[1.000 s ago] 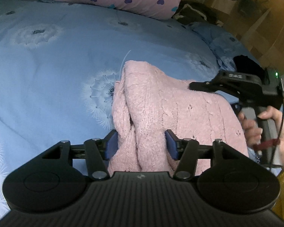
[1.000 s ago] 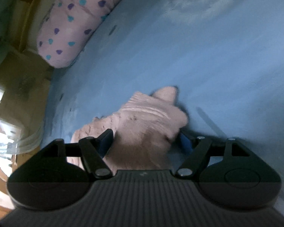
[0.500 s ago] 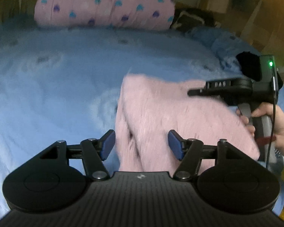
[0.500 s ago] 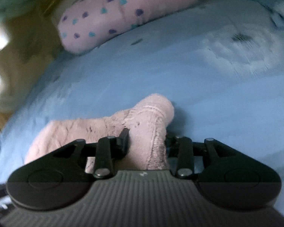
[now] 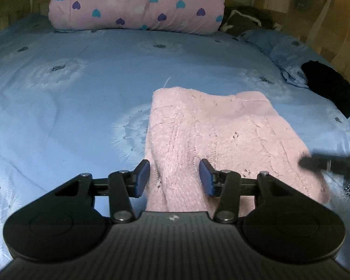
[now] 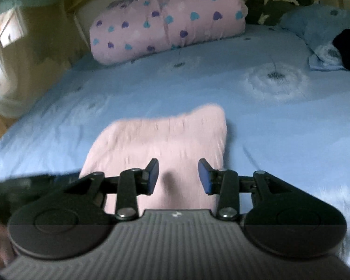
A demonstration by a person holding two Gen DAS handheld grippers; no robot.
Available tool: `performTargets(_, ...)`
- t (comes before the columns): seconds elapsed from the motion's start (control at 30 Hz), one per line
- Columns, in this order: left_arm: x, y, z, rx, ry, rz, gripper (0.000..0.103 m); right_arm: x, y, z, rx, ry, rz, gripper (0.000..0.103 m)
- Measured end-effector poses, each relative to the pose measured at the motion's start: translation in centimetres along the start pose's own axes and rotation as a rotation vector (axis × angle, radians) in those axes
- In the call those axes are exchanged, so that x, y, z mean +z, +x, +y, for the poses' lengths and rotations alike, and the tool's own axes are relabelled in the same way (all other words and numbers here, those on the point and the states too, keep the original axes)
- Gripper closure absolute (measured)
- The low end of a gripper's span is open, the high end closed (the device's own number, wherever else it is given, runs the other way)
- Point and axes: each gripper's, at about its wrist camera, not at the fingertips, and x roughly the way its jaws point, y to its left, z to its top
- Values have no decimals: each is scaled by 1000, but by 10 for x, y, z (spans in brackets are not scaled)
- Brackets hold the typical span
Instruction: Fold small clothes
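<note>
pink knit garment [image 5: 217,135] flat on blue dandelion-print bedspread [image 5: 81,98]

So the pink knit sweater [image 5: 221,135] is lying folded on the blue bedspread [image 5: 81,98], roughly in the middle and toward the near edge of the bed. It's fuzzy, pale pink, with a cable-ish pattern and little eyelet holes. It sits mostly flat in a rough rectangle, with a bunched, doubled-over ridge along its left side. From the right wrist view it's [image 6: 165,140] blurry.

Both hand-held grippers [image 5: 174,177] [image 6: 177,176] agape.
</note>
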Motion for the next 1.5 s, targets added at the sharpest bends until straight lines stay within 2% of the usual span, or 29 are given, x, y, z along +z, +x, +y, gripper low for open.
performTargets(0.1,1,5,2,0,-6,10,48,-28,1,4,-24,-8,29,63)
performTargets(0.2,0,2,-1,18,1,9,48,-52,6,9,-59,-67,-31,62)
performTargets(0.37,-4,-21,-1,27,-44,18,45,-47,-2,17,-81,-76,-51,61)
performTargets(0.43,-8,-32,1,46,-58,31,37,-47,-11,18,-72,-60,-61,60)
performTargets(0.5,-13,-41,1,57,-60,36,31,-50,-21,21,-72,-56,-75,48)
performTargets(0.63,-25,-60,-2,100,-56,37,15,-59,-35,32,-66,-72,-91,42)
performTargets(0.7,-33,-67,-5,121,-46,32,13,-64,-40,35,-74,-74,-93,32)
performTargets(0.8,-46,-72,-13,153,-38,42,5,-69,-45,40,-96,-86,-94,25)
performTargets(1.03,-69,-63,-30,201,-14,91,3,-86,-46,48,-176,-158,-93,24)
performTargets(1.17,-71,-55,-36,210,-10,110,2,-95,-39,44,-206,-175,-79,24)
performTargets(1.33,-77,-44,-42,224,3,144,1,-103,-27,37,-228,-163,-62,24)
performTargets(1.5,-79,-40,-44,246,16,137,0,-110,-17,30,-225,-128,-42,24)
